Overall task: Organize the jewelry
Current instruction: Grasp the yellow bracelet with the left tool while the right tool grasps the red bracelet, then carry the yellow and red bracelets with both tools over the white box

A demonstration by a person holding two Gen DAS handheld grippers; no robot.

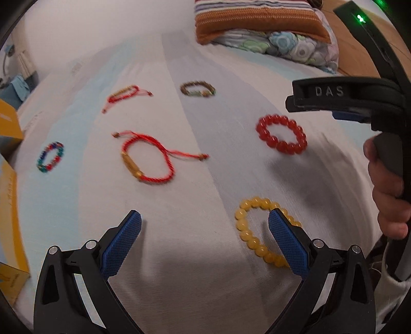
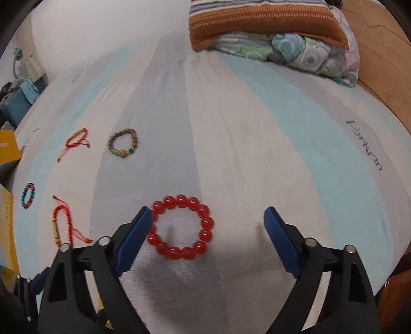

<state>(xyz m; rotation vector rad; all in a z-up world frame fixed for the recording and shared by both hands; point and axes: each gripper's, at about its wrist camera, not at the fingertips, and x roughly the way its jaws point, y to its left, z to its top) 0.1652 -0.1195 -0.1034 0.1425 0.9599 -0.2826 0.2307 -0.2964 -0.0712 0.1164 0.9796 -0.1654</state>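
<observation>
Several bracelets lie on a striped bed sheet. My left gripper is open and empty; its right finger overlaps a yellow bead bracelet. Beyond lie a red cord bracelet with a gold tube, a red bead bracelet, a multicolour bead bracelet, a smaller red cord bracelet and a brown bead bracelet. My right gripper is open and empty above the red bead bracelet, which lies next to its left finger. The right gripper's body shows in the left wrist view.
Yellow boxes stand at the bed's left edge. A folded orange striped blanket and a floral pillow lie at the far end. A wooden bed frame runs along the right.
</observation>
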